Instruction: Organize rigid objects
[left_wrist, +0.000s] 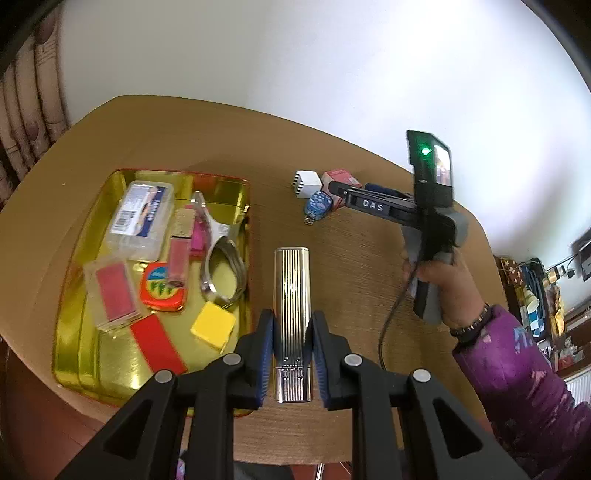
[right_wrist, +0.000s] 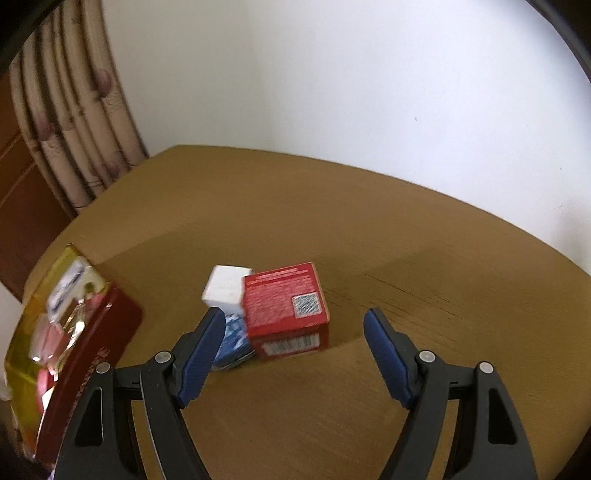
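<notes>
Although the gold tin tray on the table already holds most of the pieces, among them a clear plastic case and a yellow block, the sorting looks unfinished: the left claw is clamped on a ribbed silver case raised beside the tray, and the right claw gapes empty near a red box, white cube and small blue item. Only the left view shows the tray's contents clearly; the right shows the box's printed code.
</notes>
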